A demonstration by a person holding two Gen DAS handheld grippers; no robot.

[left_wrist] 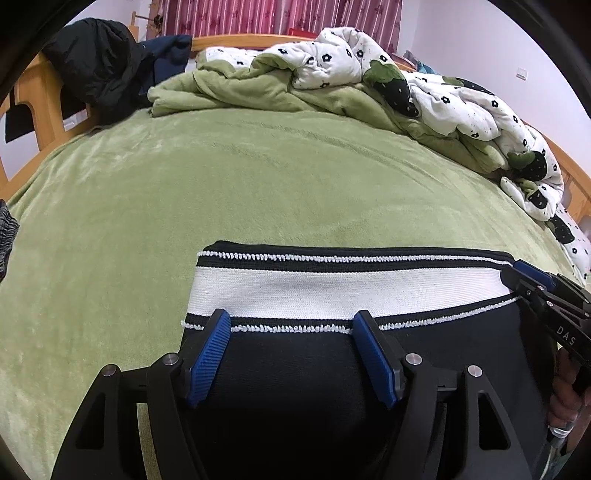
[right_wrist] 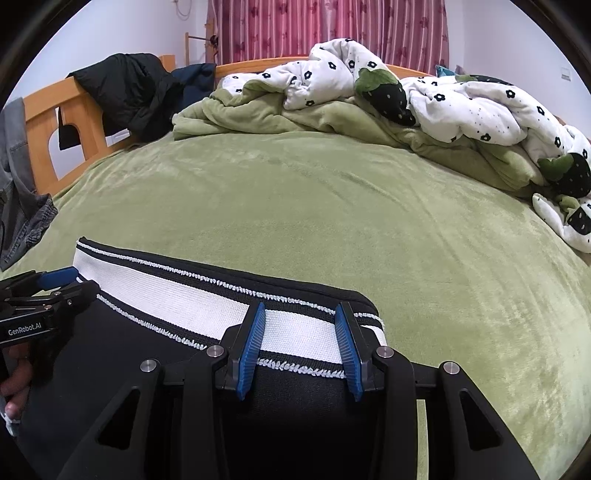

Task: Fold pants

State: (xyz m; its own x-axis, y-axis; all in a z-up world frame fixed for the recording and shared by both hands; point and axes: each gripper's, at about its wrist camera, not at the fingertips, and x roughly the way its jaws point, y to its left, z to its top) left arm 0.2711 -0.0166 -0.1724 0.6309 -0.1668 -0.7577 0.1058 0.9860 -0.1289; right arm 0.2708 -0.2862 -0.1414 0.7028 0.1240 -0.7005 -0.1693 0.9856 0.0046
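1. The black pants lie on the green bed at its near edge, waistband turned toward the far side.
2. The waistband is a broad white elastic strip edged with black bands and white stitching, lying flat and straight.
3. The left tool stands over the waistband's left end with its blue pads spread apart; nothing is pinched between them, so it is released.
4. The right tool stands over the waistband's right end, jaws parted more narrowly, the white strip showing between the pads; whether the tips press the cloth I cannot tell.
5. A hand grips the left tool's handle.
6. A rumpled white quilt with black flowers is heaped along the bed's far right edge.
7. A black jacket hangs over the wooden bed frame at the far left corner.
8. Pink curtains hang behind.
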